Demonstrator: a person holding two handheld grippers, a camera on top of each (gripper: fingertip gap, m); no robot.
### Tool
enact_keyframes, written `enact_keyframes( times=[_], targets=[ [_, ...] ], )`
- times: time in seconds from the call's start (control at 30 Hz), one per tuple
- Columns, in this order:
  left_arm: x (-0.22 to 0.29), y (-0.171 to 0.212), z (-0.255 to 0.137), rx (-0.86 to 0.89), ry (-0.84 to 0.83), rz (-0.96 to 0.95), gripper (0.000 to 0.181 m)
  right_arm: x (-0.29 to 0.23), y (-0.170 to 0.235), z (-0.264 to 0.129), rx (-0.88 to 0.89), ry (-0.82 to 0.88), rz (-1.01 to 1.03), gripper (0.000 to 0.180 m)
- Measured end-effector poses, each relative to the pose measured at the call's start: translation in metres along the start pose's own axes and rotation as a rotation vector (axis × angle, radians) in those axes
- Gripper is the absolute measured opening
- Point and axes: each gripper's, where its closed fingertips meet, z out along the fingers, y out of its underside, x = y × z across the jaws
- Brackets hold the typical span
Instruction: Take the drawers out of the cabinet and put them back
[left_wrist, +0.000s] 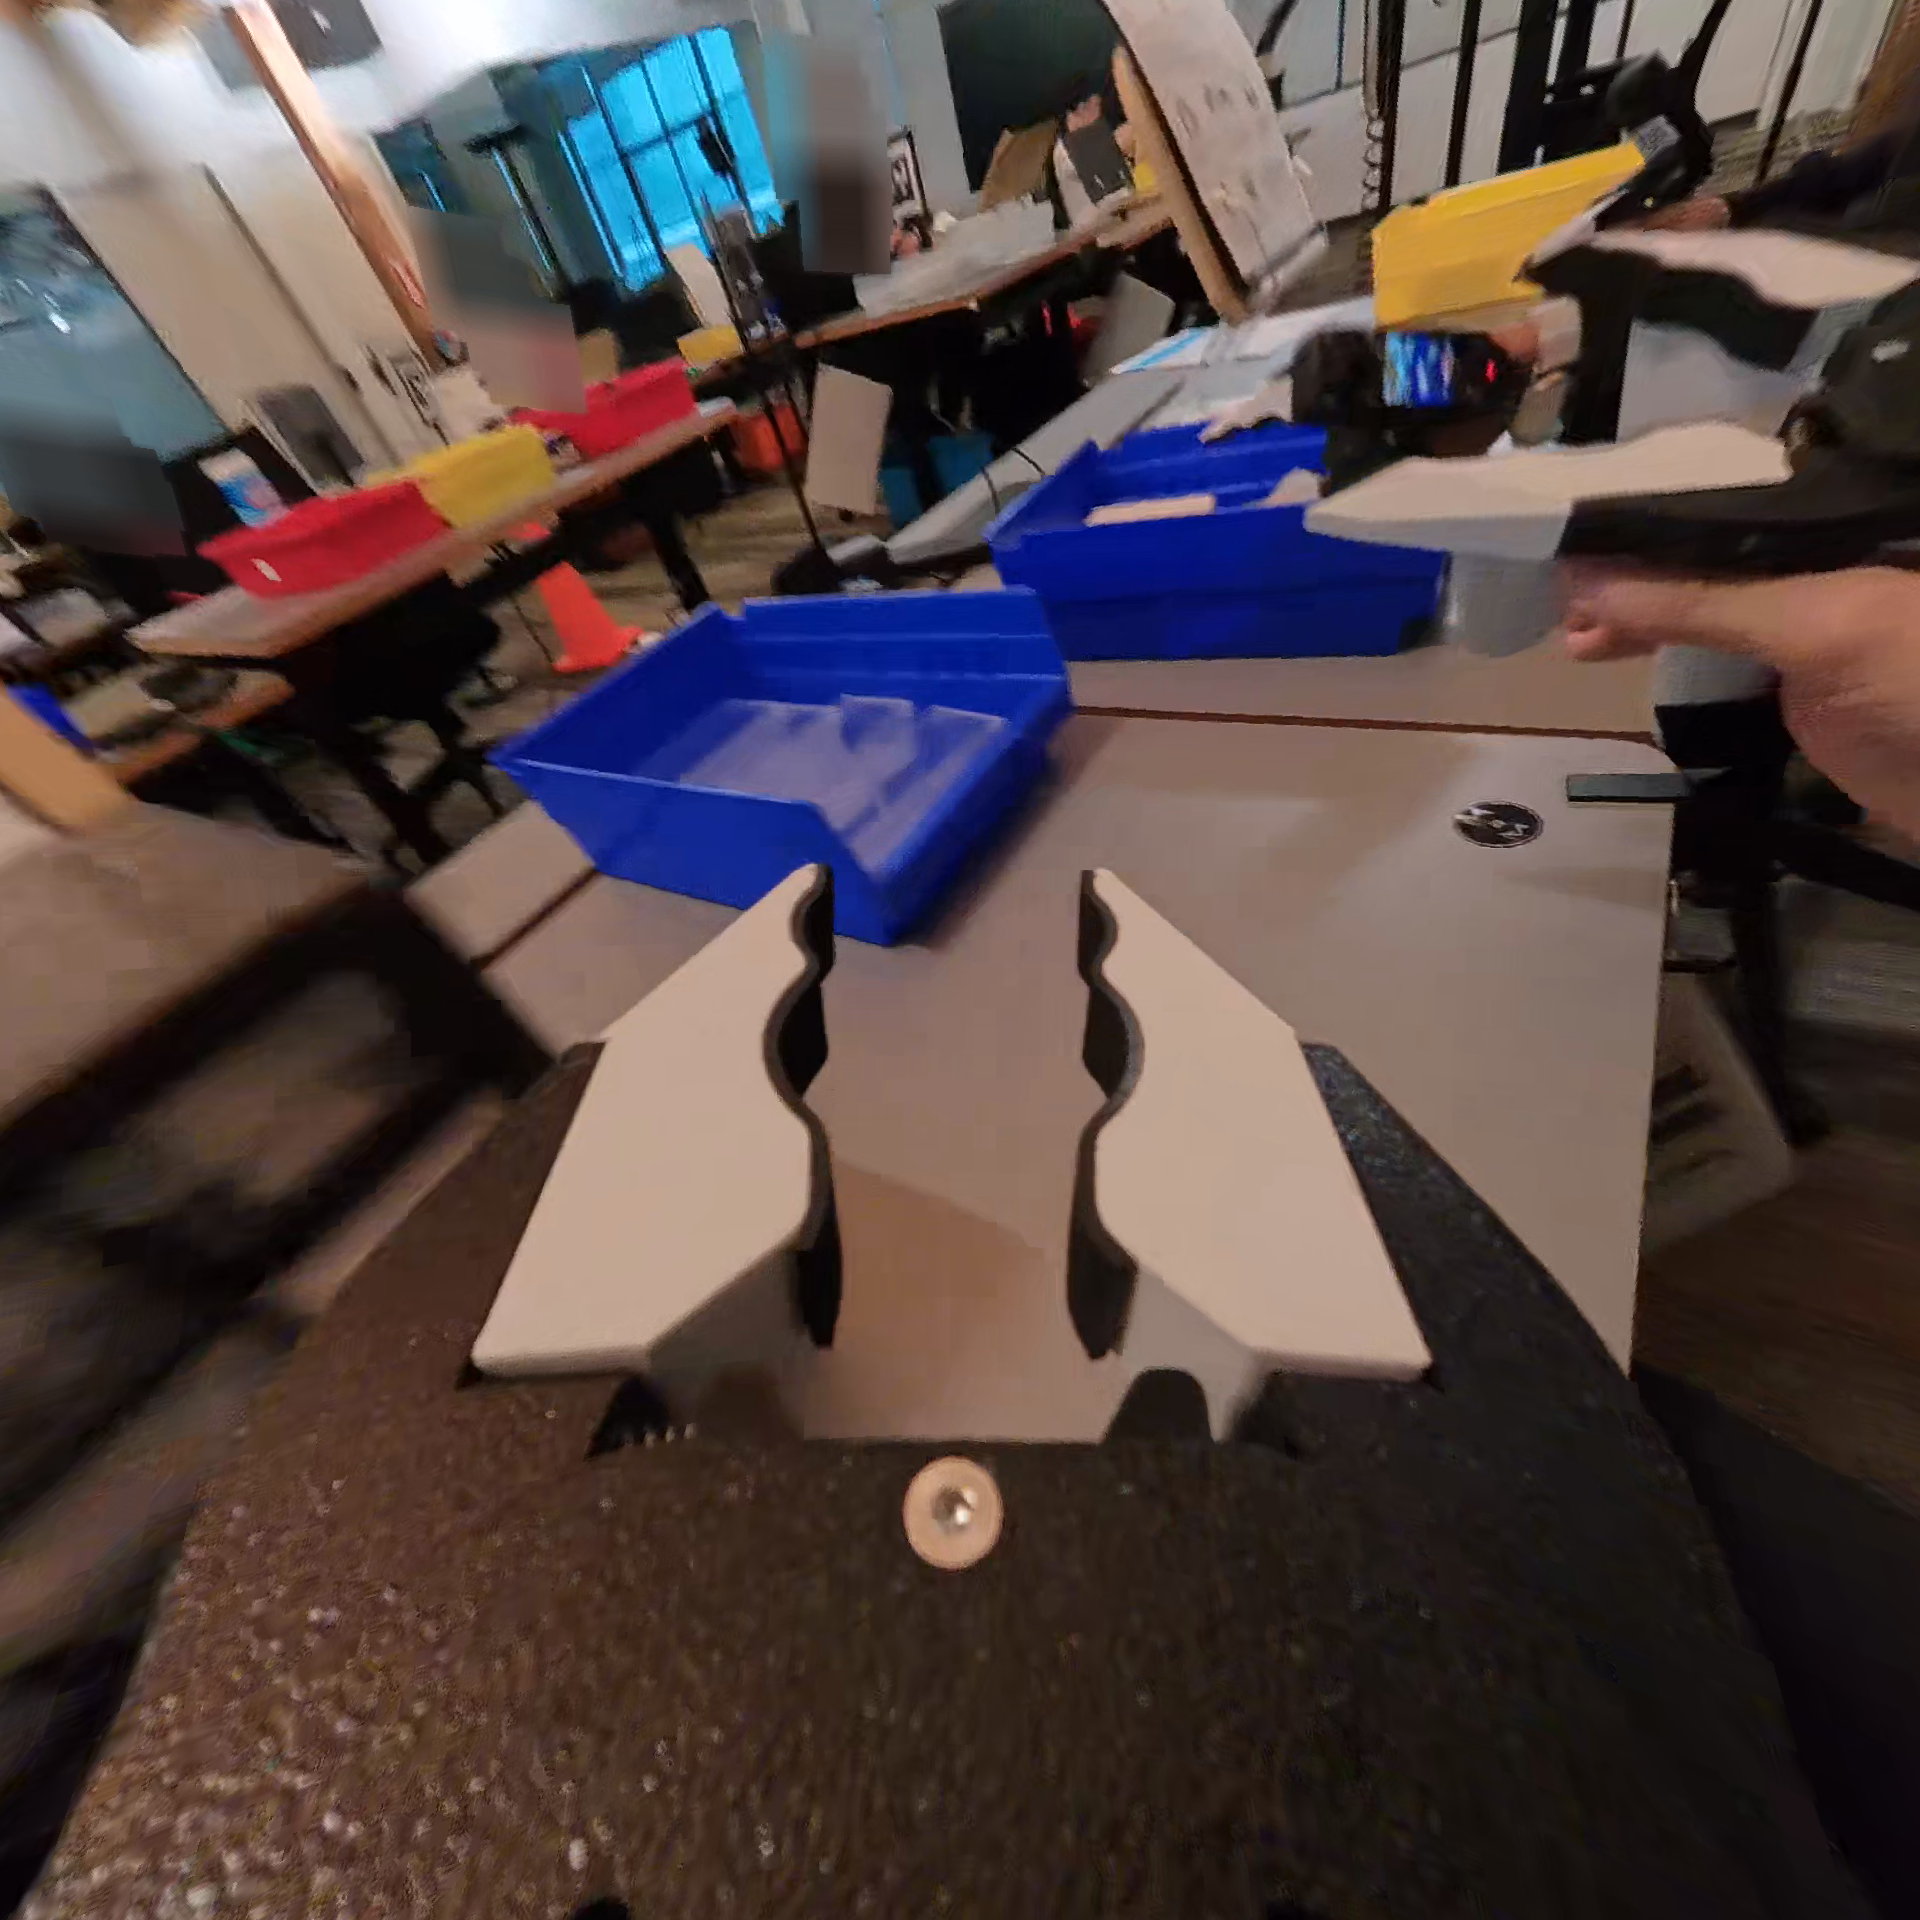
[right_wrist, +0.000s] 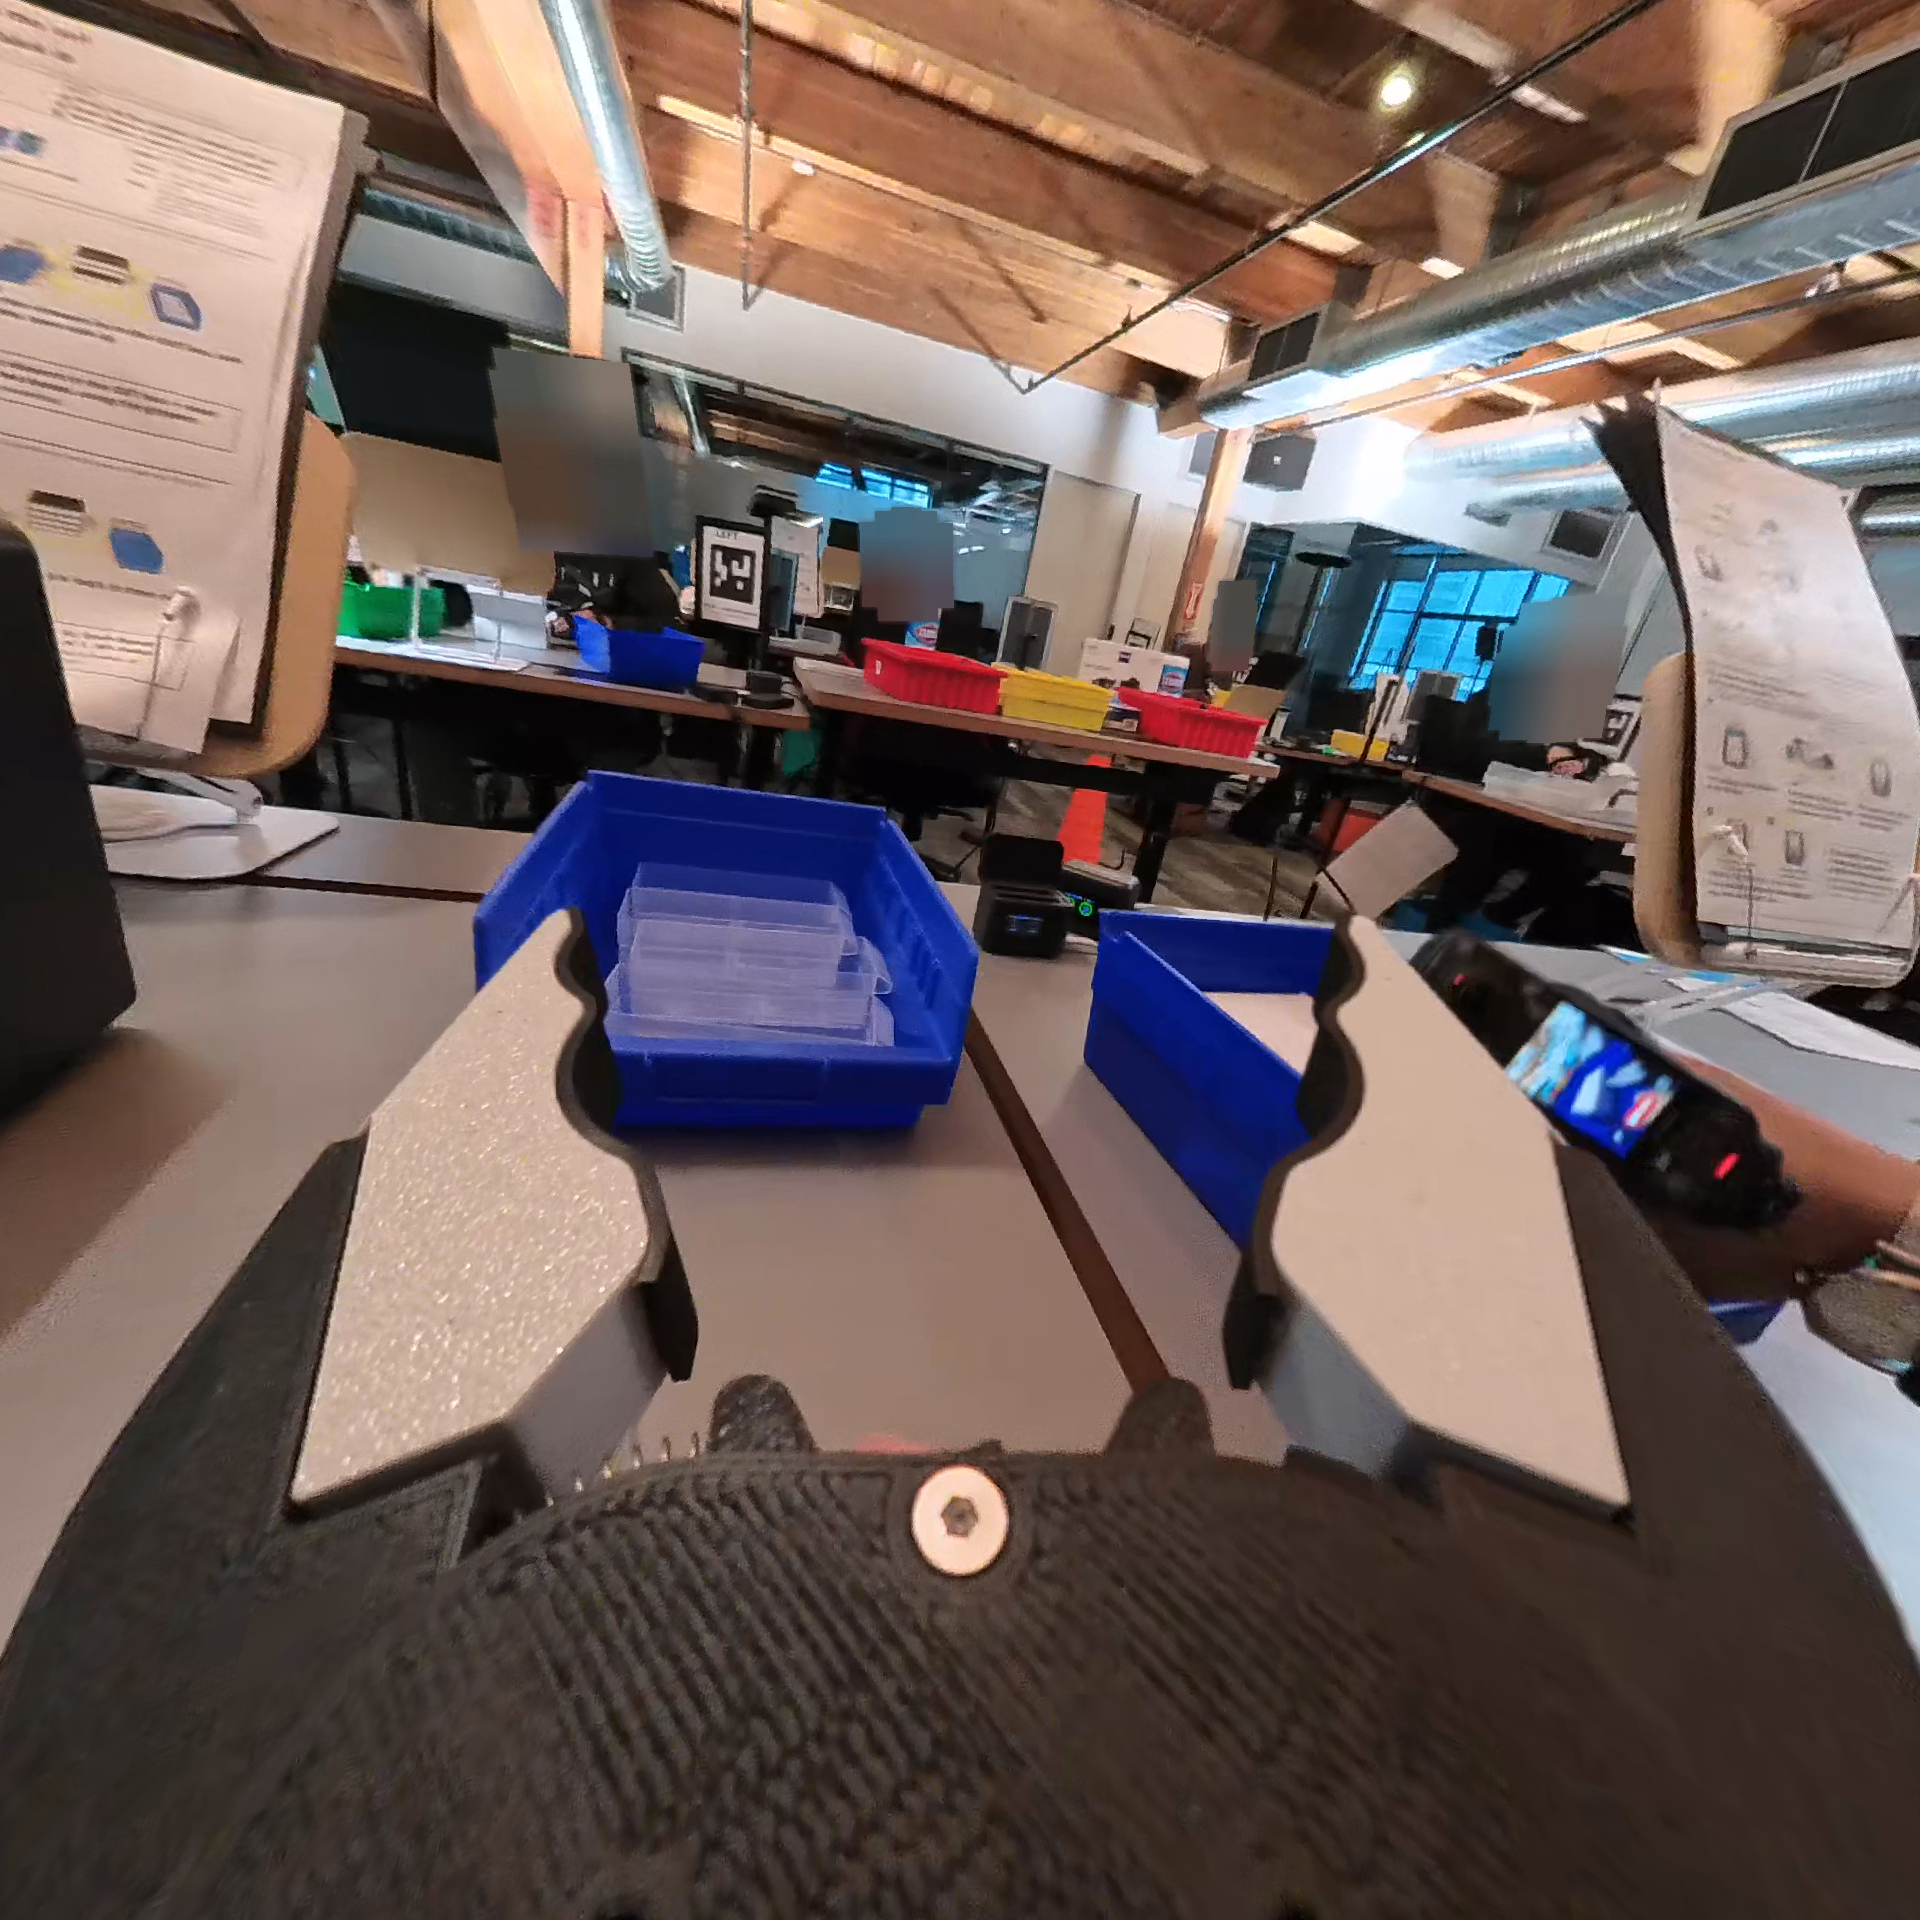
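A blue bin (left_wrist: 727, 800) on the grey table holds several clear plastic drawers (left_wrist: 831, 758). It lies just ahead of my left gripper (left_wrist: 956, 894), which is open and empty above the table. In the right wrist view the same bin (right_wrist: 914, 997) with the stacked clear drawers (right_wrist: 748, 956) sits ahead of my right gripper (right_wrist: 956, 935), which is open wide and empty. The right gripper also shows in the left wrist view (left_wrist: 1423, 395) at the upper right, open, above a second blue bin (left_wrist: 1216, 582). No cabinet is clearly in view.
The second blue bin (right_wrist: 1174, 1039) stands right of the first. A black box (right_wrist: 52, 831) sits at the left table edge, and a small black device (right_wrist: 1023, 904) sits behind the bins. A seam (right_wrist: 1049, 1164) runs between two tabletops. Paper sheets on stands (right_wrist: 135, 343) flank the table.
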Motion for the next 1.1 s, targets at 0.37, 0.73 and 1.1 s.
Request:
enact_keyframes(
  times=[0.37, 0.73, 1.1],
  targets=[
    [-0.064, 0.079, 0.204, -0.257, -0.487, -0.153, 0.068, 0.002, 0.012, 0.004, -0.050, -0.043, -0.016, 0.124],
    [-0.103, 0.109, 0.235, -0.309, -0.505, -0.346, 0.011, 0.012, 0.018, 0.008, -0.043, -0.053, 0.089, 0.115],
    [-0.034, 0.110, 0.113, -0.241, -0.287, -0.295, 0.004, -0.003, -0.031, -0.005, -0.007, -0.042, -0.083, 0.114]
  ],
)
